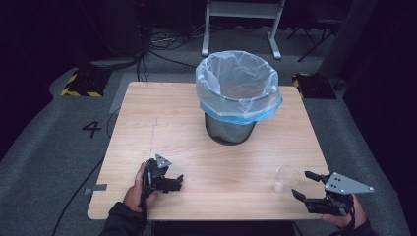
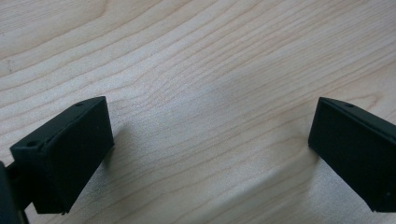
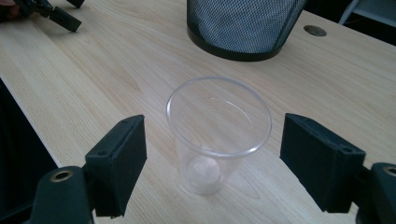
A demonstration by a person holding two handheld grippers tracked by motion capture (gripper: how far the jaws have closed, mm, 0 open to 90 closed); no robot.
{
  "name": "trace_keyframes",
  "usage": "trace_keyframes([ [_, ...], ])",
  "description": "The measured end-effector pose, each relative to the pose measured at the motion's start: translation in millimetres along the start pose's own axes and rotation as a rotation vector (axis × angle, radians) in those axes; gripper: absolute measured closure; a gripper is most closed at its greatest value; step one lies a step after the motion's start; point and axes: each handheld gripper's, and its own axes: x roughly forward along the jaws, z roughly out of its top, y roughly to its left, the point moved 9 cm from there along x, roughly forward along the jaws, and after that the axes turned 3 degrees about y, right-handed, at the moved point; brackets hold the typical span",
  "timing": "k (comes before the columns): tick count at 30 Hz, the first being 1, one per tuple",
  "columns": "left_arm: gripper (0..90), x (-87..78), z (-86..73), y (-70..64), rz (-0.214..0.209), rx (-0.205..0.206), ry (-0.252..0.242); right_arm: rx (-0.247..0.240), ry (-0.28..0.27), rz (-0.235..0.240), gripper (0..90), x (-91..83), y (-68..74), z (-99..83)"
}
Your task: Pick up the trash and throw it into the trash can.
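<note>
So my right gripper (image 3: 212,158) had its jaws spread wide on either side of the clear plastic cup (image 3: 215,135), not touching it; the cup stood upright near the counter's (image 1: 196,142) front right edge. My left gripper (image 1: 172,183) sat low over bare wood, jaws released too. Farther back stood the mesh bin (image 1: 231,129) with its bag liner (image 1: 238,86).

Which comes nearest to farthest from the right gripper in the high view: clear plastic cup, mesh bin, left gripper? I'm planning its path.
1. Clear plastic cup, just off the right gripper's open jaws.
2. Left gripper, across the table's near edge.
3. Black mesh bin with plastic liner, toward the far side.
</note>
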Motion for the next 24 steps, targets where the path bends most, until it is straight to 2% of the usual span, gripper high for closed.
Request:
trace_keyframes([
  [5,0.0,0.0,0.1,0.3,0.002,0.002,-0.001,-0.002,0.013,-0.004,23.8,2.2,4.1,2.8],
  [13,0.0,-0.1,0.1,0.7,0.005,0.004,-0.001,-0.052,0.026,0.010,24.5,7.8,13.0,9.2],
  [24,0.0,0.0,0.1,0.3,0.002,0.001,-0.001,-0.070,0.052,0.022,27.3,18.3,21.0,10.7],
])
